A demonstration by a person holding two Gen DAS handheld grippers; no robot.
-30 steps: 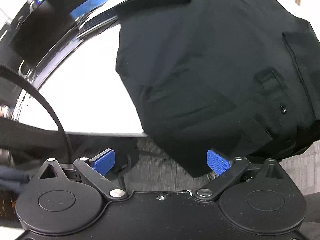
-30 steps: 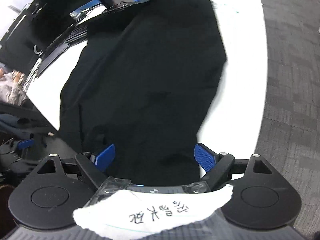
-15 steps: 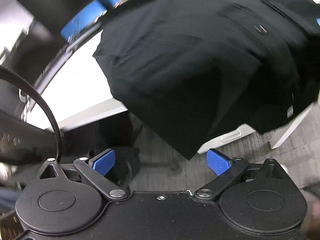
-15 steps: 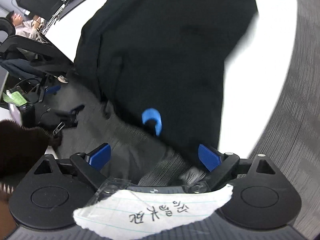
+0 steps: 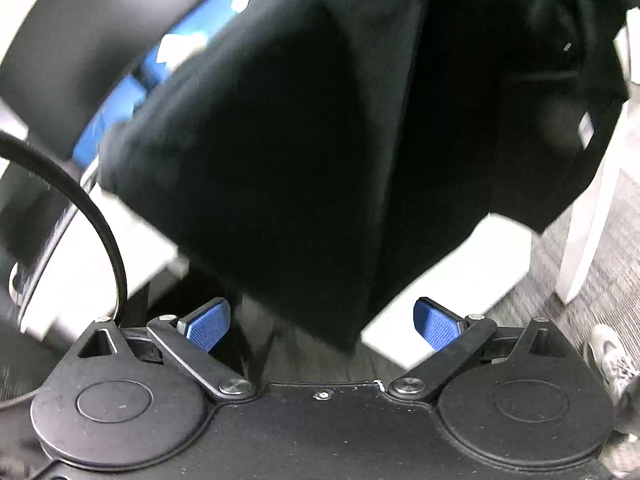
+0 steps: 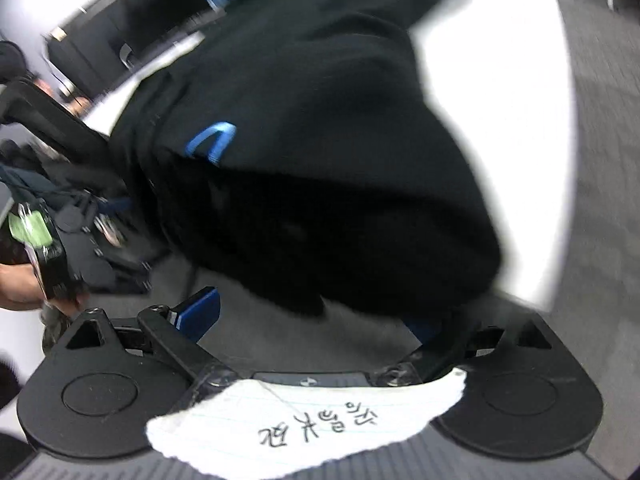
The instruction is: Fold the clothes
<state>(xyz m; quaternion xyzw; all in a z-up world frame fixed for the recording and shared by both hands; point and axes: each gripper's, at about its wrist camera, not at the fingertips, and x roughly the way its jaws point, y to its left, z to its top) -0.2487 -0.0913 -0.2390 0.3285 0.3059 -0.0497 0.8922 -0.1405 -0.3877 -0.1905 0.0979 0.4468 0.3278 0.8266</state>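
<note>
A black garment lies on the white table and hangs over its front edge; both views are blurred. In the left wrist view its lowest corner dangles just above the gap of my left gripper, which is open, and the blue pads touch no cloth. In the right wrist view the same garment shows a blue loop. My right gripper sits below the hanging hem with its jaws opening. Its right pad is partly hidden behind the cloth, and nothing is pinched.
A black cable arcs at the left. A white table leg and a shoe stand on grey carpet at the right. A hand holding the other gripper and a chair are at the left. A paper note is stuck on the right gripper.
Both grippers have dropped from over the tabletop to below its front edge, so the garment's hanging hem now fills the views. The right jaws have widened a little.
</note>
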